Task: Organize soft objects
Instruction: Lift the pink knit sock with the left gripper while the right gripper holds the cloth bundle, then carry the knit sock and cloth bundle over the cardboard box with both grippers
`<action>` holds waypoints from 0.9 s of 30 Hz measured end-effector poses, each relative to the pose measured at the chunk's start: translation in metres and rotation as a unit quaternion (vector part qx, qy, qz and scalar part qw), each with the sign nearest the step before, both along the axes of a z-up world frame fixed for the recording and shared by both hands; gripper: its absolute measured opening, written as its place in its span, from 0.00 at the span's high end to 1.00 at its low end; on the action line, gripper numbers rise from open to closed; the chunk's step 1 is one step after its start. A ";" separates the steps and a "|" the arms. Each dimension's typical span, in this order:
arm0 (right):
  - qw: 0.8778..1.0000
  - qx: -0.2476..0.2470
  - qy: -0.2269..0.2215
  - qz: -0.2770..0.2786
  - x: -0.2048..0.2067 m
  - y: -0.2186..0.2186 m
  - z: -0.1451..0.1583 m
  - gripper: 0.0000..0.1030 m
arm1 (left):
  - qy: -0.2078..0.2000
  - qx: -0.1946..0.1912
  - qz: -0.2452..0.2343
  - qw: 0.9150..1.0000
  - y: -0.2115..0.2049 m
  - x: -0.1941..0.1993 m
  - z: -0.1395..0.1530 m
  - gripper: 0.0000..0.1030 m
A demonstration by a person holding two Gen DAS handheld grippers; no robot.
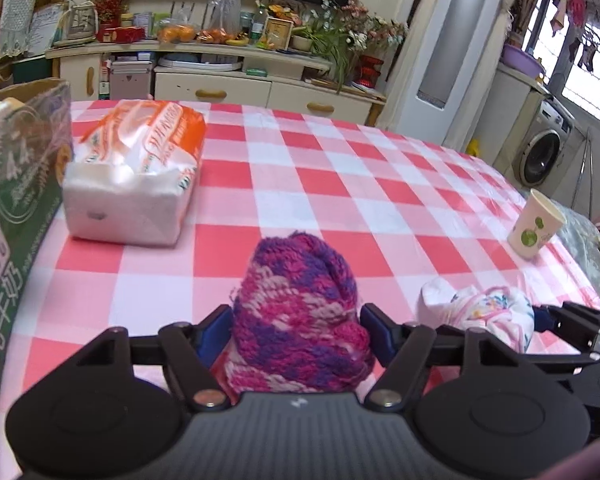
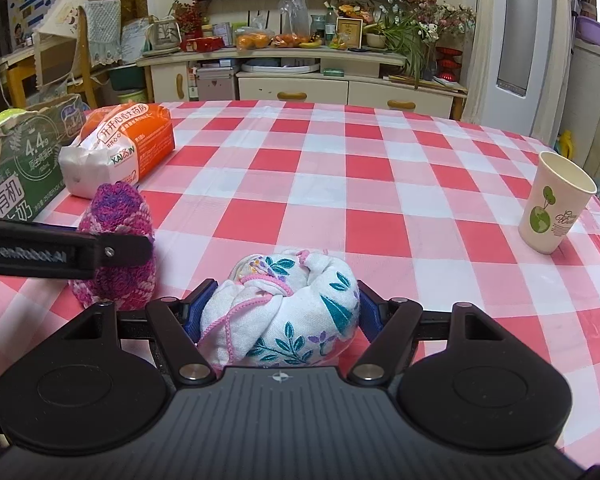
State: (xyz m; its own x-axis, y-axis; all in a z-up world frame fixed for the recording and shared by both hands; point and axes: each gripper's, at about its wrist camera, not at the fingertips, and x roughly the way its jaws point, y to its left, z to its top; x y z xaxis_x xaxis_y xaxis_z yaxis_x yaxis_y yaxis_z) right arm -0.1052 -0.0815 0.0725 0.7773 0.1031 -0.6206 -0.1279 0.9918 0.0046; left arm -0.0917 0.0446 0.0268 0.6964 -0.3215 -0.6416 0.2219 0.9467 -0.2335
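Observation:
A pink and purple knitted piece (image 1: 300, 316) sits between the fingers of my left gripper (image 1: 296, 320), which is shut on it near the table's front edge. It also shows in the right wrist view (image 2: 116, 216), partly behind the left gripper's finger. My right gripper (image 2: 280, 306) is shut on a white floral cloth bundle (image 2: 284, 312) with a pink cord. The bundle also shows in the left wrist view (image 1: 480, 312), to the right of the knitted piece.
A red and white checked tablecloth (image 2: 340, 184) covers the table. An orange and white tissue pack (image 1: 132, 176) lies at the left, next to a green carton (image 1: 12, 216). A paper cup (image 2: 556, 204) stands at the right edge. A cluttered cabinet stands behind.

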 end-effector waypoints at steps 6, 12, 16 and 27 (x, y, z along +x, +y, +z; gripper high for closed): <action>1.000 -0.001 0.000 0.003 -0.001 0.002 0.001 0.14 | 0.001 0.007 -0.010 1.000 -0.002 0.000 0.001 0.50; 1.000 0.000 -0.005 0.005 -0.002 0.005 0.005 0.14 | -0.002 0.006 0.001 1.000 0.007 -0.003 0.016 0.51; 1.000 0.002 -0.013 0.010 -0.003 0.009 0.011 0.14 | -0.015 -0.005 0.005 1.000 0.015 -0.008 0.032 0.51; 0.999 -0.007 -0.032 0.039 -0.003 0.034 0.025 0.14 | -0.033 -0.053 0.012 0.998 0.056 -0.013 0.075 0.51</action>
State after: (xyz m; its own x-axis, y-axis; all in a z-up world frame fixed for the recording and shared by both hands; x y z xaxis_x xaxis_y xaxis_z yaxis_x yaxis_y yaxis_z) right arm -0.1081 -0.0473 0.0975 0.8056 0.1566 -0.5714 -0.2037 0.9789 -0.0189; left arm -0.1044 0.1002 0.1017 0.7450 -0.3678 -0.5565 0.2175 0.9226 -0.3186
